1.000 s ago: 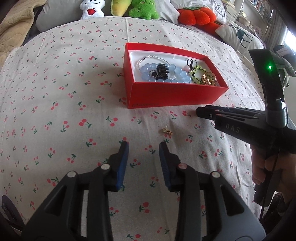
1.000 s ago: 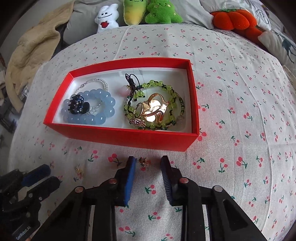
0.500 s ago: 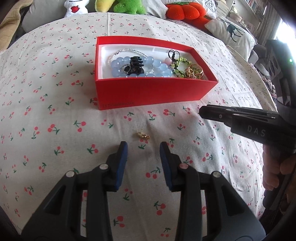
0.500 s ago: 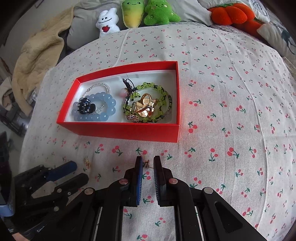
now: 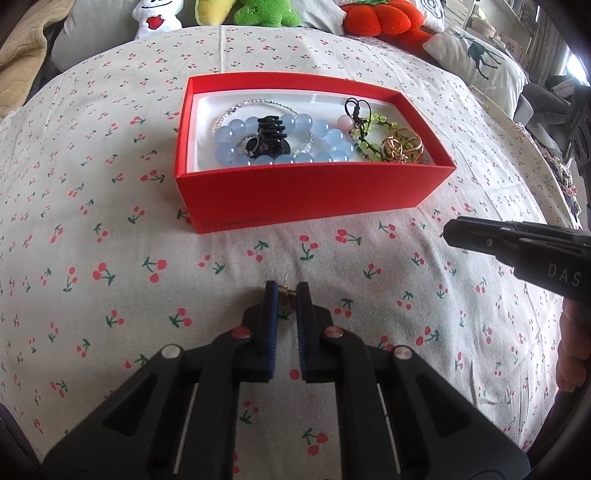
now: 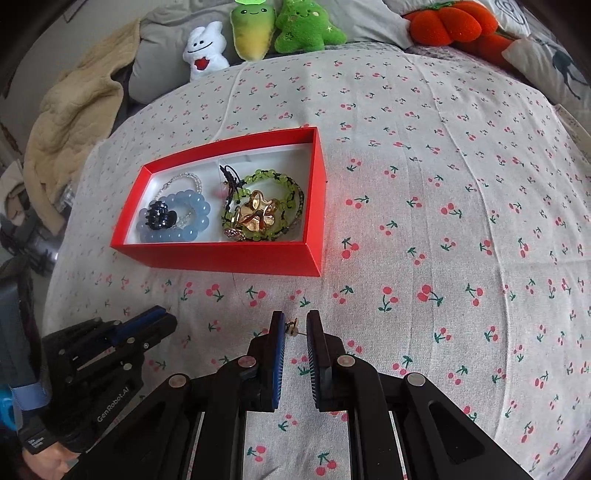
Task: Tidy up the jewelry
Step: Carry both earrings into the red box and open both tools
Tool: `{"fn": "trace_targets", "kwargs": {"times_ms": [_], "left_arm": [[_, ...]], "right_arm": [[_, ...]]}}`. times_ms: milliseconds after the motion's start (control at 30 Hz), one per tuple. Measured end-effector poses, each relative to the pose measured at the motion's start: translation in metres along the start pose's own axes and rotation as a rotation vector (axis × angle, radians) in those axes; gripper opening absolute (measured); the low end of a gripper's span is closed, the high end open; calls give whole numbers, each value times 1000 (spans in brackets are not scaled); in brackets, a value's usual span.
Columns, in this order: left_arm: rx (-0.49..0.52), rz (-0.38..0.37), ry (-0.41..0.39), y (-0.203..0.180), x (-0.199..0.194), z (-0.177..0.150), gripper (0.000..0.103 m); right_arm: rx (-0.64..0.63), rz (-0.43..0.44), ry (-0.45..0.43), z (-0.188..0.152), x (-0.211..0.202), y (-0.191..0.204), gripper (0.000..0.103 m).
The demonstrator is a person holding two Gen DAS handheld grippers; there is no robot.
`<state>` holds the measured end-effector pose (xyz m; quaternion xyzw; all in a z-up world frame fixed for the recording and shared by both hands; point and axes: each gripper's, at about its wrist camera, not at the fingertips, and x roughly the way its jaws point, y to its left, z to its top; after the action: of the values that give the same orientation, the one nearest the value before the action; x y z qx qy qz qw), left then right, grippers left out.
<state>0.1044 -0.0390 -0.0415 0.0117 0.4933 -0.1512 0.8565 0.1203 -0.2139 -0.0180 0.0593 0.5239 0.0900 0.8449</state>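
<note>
I see cherry-print bedspread (image 6: 443,166); plush toys (image 6: 258,33) at 12 o'clock; beige blanket (image 6: 74,122) at 10; daylight at 2.

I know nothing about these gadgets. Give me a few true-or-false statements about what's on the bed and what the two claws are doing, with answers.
1. The red box has no lid on it. True.
2. The blue bead bracelet lies on the cherry-print cloth. False: it lies inside the box.
3. The left gripper has a small gold earring between its fingers. True.
4. The right gripper is empty. False: another small gold earring sits between its fingers.
5. A black hair claw rests on the blue beads. True.
6. The plush toys are in the box. False: they sit beyond the cloth's far edge.
</note>
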Motion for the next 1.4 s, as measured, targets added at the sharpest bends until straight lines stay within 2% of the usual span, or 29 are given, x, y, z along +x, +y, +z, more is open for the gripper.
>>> {"fn": "trace_targets", "kwargs": {"times_ms": [267,633,867,1067,1267,1333,1400], "left_arm": [[-40,-30,-9,5,-18,1,9],[-81,-76,-111,15,-63,35,9],[-102,-123,-136,8,-50,56,9],[-124,-127,-132,4,-32,66,9],[-120,-131,-153,5,-27,73,10],[-118,-134,-171,4,-30,74,12],[-116,-127,-179,4,-35,74,35]], "right_arm": [[10,34,-21,4,-20,-1,12],[52,113,-95,25,-45,9,12],[118,157,-118,46,-35,7,12],[173,153,-92,54,-15,-6,12],[171,156,-90,62,-9,-15,12],[159,175,-86,66,-6,-14,13],[152,182,-84,69,-4,-11,14]]}}
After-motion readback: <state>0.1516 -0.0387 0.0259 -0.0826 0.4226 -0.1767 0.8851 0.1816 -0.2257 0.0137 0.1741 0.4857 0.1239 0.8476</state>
